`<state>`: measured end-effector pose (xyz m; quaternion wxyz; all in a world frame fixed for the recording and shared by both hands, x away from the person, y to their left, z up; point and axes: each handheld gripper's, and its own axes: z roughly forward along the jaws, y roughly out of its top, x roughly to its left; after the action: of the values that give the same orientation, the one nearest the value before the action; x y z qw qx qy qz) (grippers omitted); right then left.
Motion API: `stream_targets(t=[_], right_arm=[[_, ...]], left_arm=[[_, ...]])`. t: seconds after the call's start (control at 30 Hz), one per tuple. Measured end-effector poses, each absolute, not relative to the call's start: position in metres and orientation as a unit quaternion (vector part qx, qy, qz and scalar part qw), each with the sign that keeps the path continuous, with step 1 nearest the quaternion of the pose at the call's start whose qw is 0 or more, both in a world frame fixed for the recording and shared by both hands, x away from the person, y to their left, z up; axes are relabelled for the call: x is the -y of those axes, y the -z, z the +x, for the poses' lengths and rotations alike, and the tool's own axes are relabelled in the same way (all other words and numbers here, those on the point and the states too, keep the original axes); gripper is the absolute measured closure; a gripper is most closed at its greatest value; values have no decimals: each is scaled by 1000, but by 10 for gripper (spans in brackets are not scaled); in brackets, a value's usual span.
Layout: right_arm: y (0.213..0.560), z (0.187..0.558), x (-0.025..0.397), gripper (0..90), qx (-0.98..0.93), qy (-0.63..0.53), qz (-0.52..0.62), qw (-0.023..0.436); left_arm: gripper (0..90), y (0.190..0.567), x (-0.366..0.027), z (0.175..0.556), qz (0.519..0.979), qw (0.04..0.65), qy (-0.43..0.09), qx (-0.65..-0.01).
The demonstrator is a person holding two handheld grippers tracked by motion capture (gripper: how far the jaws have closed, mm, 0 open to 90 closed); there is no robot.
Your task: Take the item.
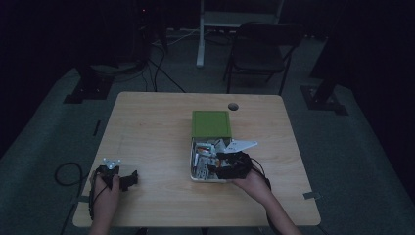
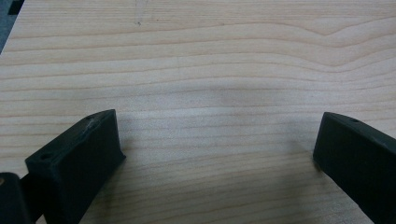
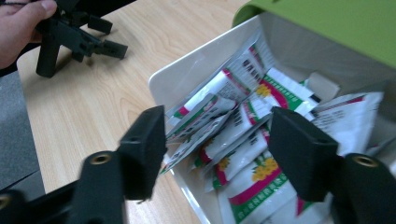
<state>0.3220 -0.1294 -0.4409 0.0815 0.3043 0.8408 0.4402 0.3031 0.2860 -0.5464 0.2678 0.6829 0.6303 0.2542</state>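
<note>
A white box (image 1: 192, 172) with a green lid (image 1: 211, 123) resting over its far part lies right of the table's middle. It holds several white sachets (image 3: 243, 126) printed in red, green and yellow. My right gripper (image 3: 217, 140) hovers over the box's near end, open, with nothing between its jaws; in the high view the right gripper (image 1: 234, 164) sits over the box's near right corner. My left gripper (image 1: 128, 179) rests low at the table's front left, open, and the left gripper (image 2: 219, 144) frames bare wood. The left gripper (image 3: 81, 37) also appears far off in a hand.
The wooden table (image 1: 156, 127) has a cable hole (image 1: 233, 106) near its far edge. A dark folding chair (image 1: 262, 49) and a white stand (image 1: 200, 34) are beyond it on the grey floor. A cable (image 1: 66, 174) loops off the table's left.
</note>
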Motion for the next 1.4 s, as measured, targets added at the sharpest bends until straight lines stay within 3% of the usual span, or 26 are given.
stream_targets(t=[0.23, 0.8, 1.4], right_arm=[[453, 320, 120, 499, -847, -428, 307, 78], [473, 316, 108, 644, -837, -424, 337, 81], [485, 315, 88, 676, -833, -402, 369, 90]], left_arm=[[11, 546, -286, 303, 683, 268, -254, -630], [11, 546, -286, 303, 683, 268, -254, -630], [11, 546, -286, 303, 683, 268, -254, -630]])
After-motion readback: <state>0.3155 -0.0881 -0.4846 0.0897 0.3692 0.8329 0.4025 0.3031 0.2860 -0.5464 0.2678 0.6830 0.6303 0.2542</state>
